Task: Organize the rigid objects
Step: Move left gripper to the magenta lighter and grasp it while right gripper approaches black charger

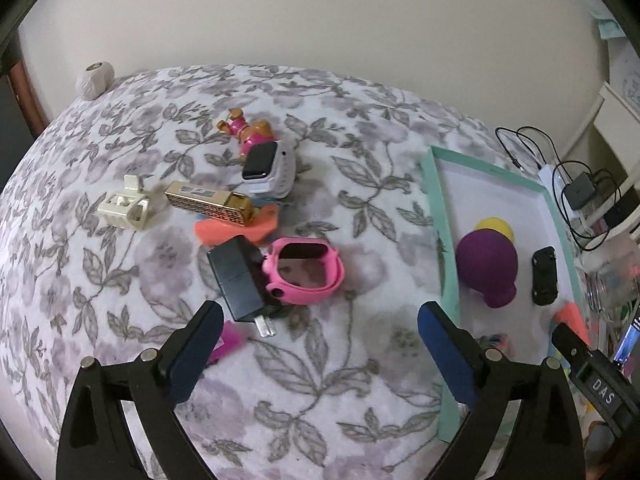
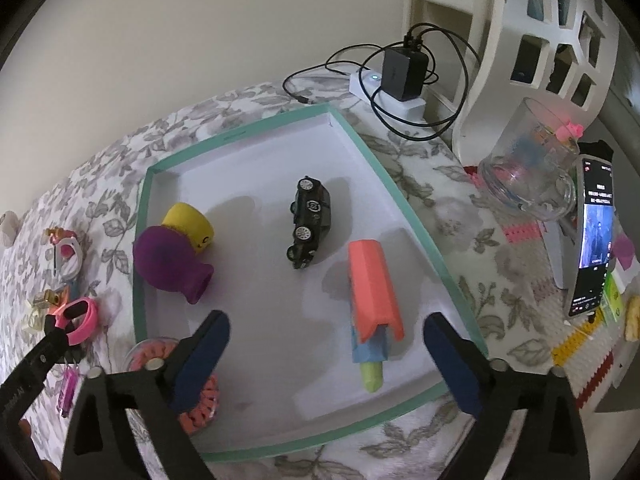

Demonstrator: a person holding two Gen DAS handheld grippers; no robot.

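Note:
My left gripper (image 1: 320,312) hangs open over the floral cloth, nothing between its fingers. Just ahead lie a pink watch band (image 1: 304,272) and a black plug adapter (image 1: 240,284). Farther off sit a gold bar (image 1: 210,202), a cream clip (image 1: 124,206), a grey smartwatch (image 1: 266,168) and a small toy figure (image 1: 248,132). My right gripper (image 2: 326,324) is open above the teal-rimmed tray (image 2: 404,200). In the tray lie a black toy car (image 2: 310,222), a purple and yellow toy (image 2: 172,260) and an orange block stack (image 2: 372,288), untouched by the fingers.
A glass mug (image 2: 528,172), a lit phone (image 2: 594,240) and building-brick plates stand right of the tray. A power strip with a charger and cables (image 2: 402,72) and a white basket (image 2: 540,40) are behind it. An orange coil (image 2: 200,396) lies at the tray's near left corner.

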